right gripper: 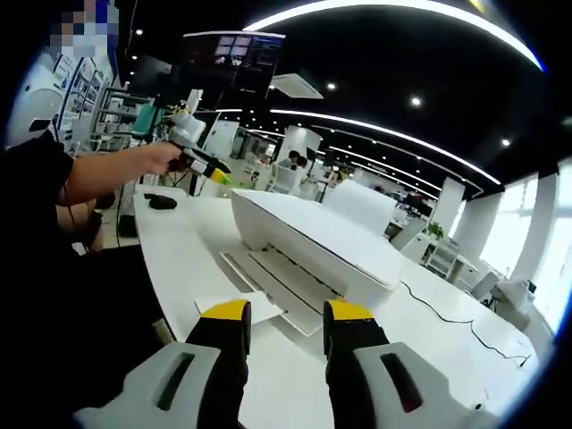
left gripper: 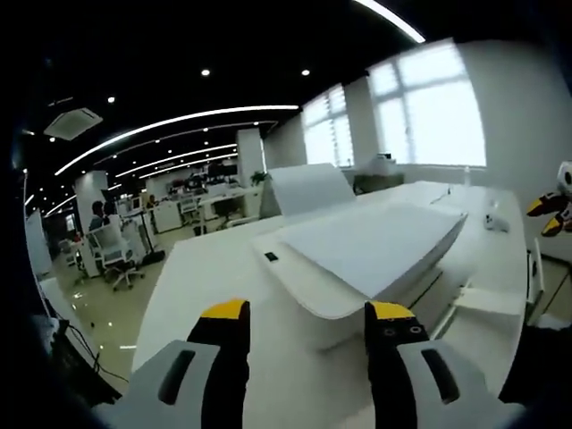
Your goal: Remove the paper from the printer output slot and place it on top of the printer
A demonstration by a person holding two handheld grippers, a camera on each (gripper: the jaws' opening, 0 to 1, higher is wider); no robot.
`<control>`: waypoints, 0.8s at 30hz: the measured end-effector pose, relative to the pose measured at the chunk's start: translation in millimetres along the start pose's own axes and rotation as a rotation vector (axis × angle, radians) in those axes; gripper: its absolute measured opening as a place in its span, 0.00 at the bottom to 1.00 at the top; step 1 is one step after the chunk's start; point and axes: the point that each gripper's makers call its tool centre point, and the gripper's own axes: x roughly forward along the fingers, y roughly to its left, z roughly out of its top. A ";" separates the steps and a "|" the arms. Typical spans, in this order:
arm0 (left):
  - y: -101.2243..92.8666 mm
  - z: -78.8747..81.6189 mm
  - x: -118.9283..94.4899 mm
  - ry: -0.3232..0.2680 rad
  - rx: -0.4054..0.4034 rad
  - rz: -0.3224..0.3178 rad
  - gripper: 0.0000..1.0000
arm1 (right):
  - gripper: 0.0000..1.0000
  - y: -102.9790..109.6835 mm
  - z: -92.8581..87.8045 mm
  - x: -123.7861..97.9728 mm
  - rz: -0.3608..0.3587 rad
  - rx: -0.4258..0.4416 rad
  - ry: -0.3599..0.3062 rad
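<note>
A white printer (left gripper: 357,255) sits on a white table (left gripper: 206,277), its flat lid shut and a paper support (left gripper: 308,188) standing up at its rear. My left gripper (left gripper: 307,313) is open just short of the printer's near corner, nothing between its yellow-tipped jaws. A white sheet of paper (left gripper: 483,299) lies on the output tray at the printer's right side. In the right gripper view the printer (right gripper: 313,237) faces me with its tray (right gripper: 281,286) extended and the paper (right gripper: 239,306) at the tray's end. My right gripper (right gripper: 288,313) is open, empty, just before the paper.
A person's arm (right gripper: 107,174) holds the left gripper (right gripper: 201,161) beyond the printer's left end. A dark mouse (right gripper: 161,201) lies on the table (right gripper: 179,241). A cable (right gripper: 447,317) trails right of the printer. Office desks and chairs (left gripper: 116,255) stand behind.
</note>
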 end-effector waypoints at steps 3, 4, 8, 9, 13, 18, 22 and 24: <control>2.0 0.3 -6.5 -0.007 0.035 0.019 0.50 | 0.28 2.7 -0.6 2.1 0.007 0.002 0.002; 2.3 0.4 -7.7 -0.008 0.044 0.023 0.48 | 0.28 2.9 -0.9 2.5 0.007 0.002 0.003; 0.6 -0.4 -11.9 -0.007 0.056 0.024 0.45 | 0.28 5.3 -0.9 5.0 0.012 0.003 0.009; -0.1 -0.6 -12.1 -0.007 0.055 0.020 0.45 | 0.28 5.6 -0.3 5.0 0.013 0.002 0.007; -3.4 -1.6 -16.3 -0.009 0.050 0.012 0.47 | 0.28 4.9 -0.9 4.4 0.009 0.004 0.009; -9.4 -4.4 -23.0 -0.011 0.041 -0.006 0.51 | 0.29 3.7 -6.5 4.4 0.006 0.014 0.021; -15.9 -7.1 -32.3 -0.014 0.006 -0.039 0.52 | 0.30 3.7 -7.3 5.2 0.008 0.018 0.021; -15.0 -5.8 -37.7 -0.027 0.016 -0.021 0.55 | 0.32 3.2 -7.8 5.7 0.008 0.020 0.019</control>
